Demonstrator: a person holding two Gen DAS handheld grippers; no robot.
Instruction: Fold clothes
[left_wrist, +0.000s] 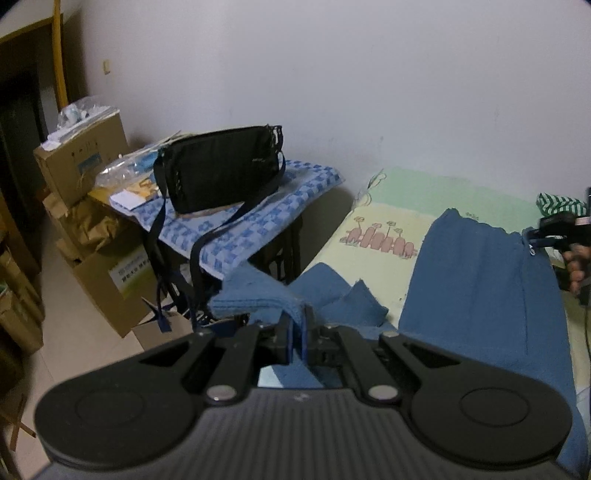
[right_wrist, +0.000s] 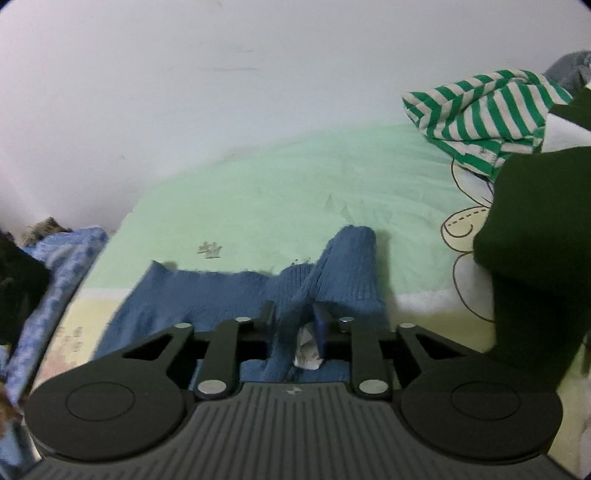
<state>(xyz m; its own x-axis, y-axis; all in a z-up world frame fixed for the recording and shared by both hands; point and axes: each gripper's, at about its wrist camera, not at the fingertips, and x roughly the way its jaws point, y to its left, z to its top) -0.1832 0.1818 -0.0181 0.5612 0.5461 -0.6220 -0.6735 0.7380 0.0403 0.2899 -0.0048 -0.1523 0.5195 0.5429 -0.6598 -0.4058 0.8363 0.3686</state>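
Note:
A blue knitted garment (left_wrist: 480, 295) lies spread on the bed. My left gripper (left_wrist: 297, 332) is shut on one edge of it and holds a bunched fold raised above the bed's left side. My right gripper (right_wrist: 295, 325) is shut on another edge of the same blue garment (right_wrist: 207, 299), with a white label pinched in the fold. The right gripper also shows in the left wrist view (left_wrist: 554, 229) at the far right, held by a hand.
The bed sheet (right_wrist: 277, 192) is pale green and yellow with cartoon prints. A green-and-white striped garment (right_wrist: 487, 114) and a dark green garment (right_wrist: 535, 229) lie at the right. A black bag (left_wrist: 221, 170) rests on a blue-checked table beside cardboard boxes (left_wrist: 81, 158).

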